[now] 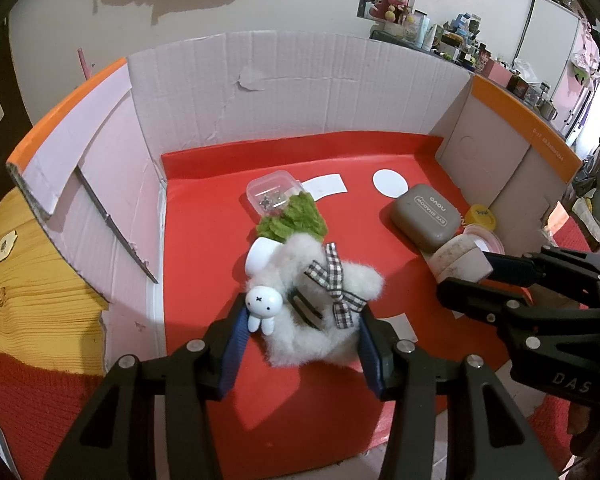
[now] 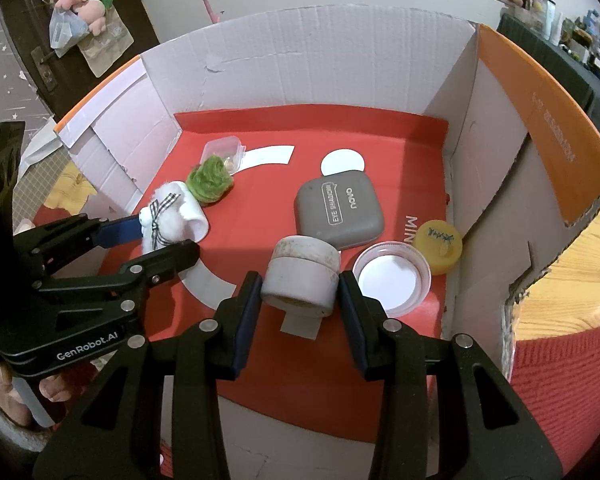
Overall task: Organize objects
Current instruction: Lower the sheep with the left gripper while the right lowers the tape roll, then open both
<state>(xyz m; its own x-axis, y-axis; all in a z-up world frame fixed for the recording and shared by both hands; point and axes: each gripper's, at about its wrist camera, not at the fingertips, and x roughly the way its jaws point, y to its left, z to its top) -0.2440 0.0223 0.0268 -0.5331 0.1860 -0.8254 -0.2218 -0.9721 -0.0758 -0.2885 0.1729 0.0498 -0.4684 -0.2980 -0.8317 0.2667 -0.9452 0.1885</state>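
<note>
- Gripping with our left gripper (image 1: 300, 320), we have the blue pads clamped on either side of a fluffy white plush case (image 1: 320, 304) that carries a checked ribbon bow (image 1: 336, 284) and a small white rabbit charm (image 1: 262, 306).
- With our right gripper (image 2: 300, 288) we squeeze a round off-white lidded jar (image 2: 302, 276), which sits on the box's red floor.
- Just beyond the plush we see a green woolly tuft (image 1: 294, 220) and a small clear plastic box (image 1: 272, 192).
- Behind the jar lies a grey square eye-shadow case (image 2: 338, 214); to its right sit a clear round lid (image 2: 392, 278) and a yellow round tub (image 2: 440, 246).
- All of it rests inside a shallow cardboard box (image 1: 300, 80) with pale walls and a red floor.
</note>
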